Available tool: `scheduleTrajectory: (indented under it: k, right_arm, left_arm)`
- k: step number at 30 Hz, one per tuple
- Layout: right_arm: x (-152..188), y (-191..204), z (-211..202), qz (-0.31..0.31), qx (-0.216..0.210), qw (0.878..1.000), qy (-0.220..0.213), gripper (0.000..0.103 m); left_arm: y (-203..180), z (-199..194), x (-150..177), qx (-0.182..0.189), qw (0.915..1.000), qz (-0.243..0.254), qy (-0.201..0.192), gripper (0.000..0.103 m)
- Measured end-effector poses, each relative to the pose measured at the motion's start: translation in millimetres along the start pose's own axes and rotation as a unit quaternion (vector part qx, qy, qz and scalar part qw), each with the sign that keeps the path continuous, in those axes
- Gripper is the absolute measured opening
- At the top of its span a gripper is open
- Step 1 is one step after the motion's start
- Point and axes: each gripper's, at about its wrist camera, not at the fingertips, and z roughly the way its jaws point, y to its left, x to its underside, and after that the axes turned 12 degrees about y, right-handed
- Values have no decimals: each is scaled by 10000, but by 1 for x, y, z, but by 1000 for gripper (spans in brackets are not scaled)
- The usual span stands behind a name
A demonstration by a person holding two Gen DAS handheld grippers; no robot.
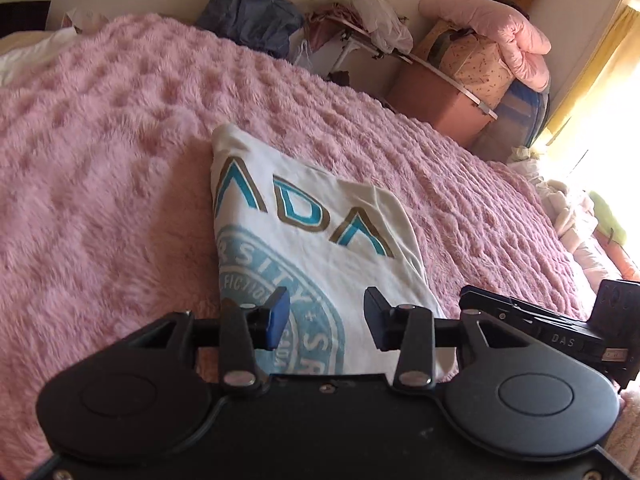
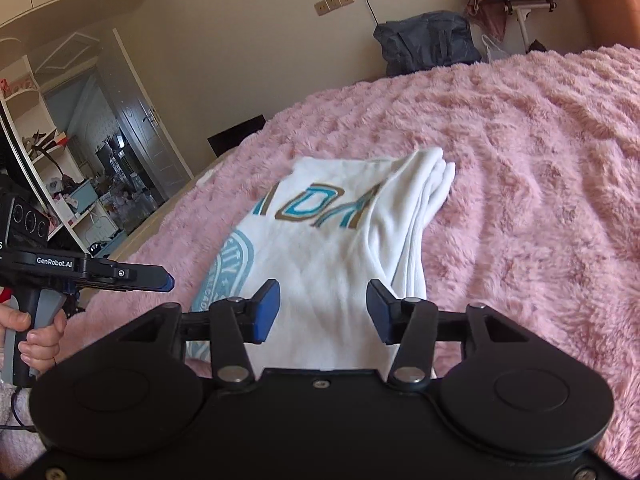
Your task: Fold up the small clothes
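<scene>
White cotton, one folded T-shirt (image 1: 304, 248), lies on the pink fluffy blanket (image 1: 100, 184), its printed letters and round blue badge facing up. One garment only is plainly in view; pale heaps beyond the blanket's far edge are too washed out to count. Two grippers hover over the shirt's near end: the left gripper (image 1: 326, 318) and the right gripper (image 2: 323, 310), both with jaws spread and nothing pinched. The fold looks finished or nearly so. Next, I judge, comes either one more halving or setting the shirt aside, which calls for gripping through all the stacked layers at one edge.
</scene>
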Motion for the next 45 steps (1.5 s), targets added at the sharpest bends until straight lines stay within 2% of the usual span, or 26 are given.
scheduleTrajectory:
  k: [2, 5, 7, 12, 15, 17, 19, 21, 23, 33, 36, 45]
  right_arm:
    - [-13, 8, 4, -52, 23, 9999, -118, 52]
    - [-23, 12, 19, -166, -83, 9998, -46, 52]
    - [-22, 12, 32, -157, -79, 9998, 119, 52]
    - [-8, 5, 52, -176, 197, 9988, 421, 51]
    - [-7, 11, 46, -182, 307, 9984, 445, 51]
    - [-11, 21, 35, -180, 438, 9980, 428, 53]
    - [-15, 38, 22, -159, 741, 9964, 381, 64]
    - [-17, 52, 10, -148, 979, 9945, 339, 70]
    - [-17, 67, 0, -141, 1053, 9939, 278, 71]
    - [-11, 124, -43, 136, 1575, 9872, 192, 86]
    - [-2, 138, -46, 113, 1754, 9838, 357, 86]
    - [16, 160, -52, 252, 1694, 9838, 527, 86]
  left_arm:
    - [-3, 11, -8, -248, 9997, 26, 38, 44]
    - [3, 33, -12, -412, 9986, -167, 303, 44]
    - [9, 45, -7, -482, 9976, -196, 456, 44]
    - [11, 51, -4, -488, 9977, -195, 428, 44]
    - [2, 40, -8, -650, 9968, -243, 403, 45]
    - [-10, 29, -10, -1079, 9929, -216, 458, 45]
    - [-22, 18, -9, -1375, 9888, -171, 547, 47]
    - [-29, 7, -5, -1370, 9888, -148, 569, 47]
    - [-38, -5, 1, -1398, 9887, -136, 525, 48]
    - [-84, -72, 37, -1891, 9818, 5, 169, 52]
    - [-92, -84, 48, -1960, 9804, 5, 178, 54]
    - [-98, -97, 71, -2169, 9755, -175, 318, 56]
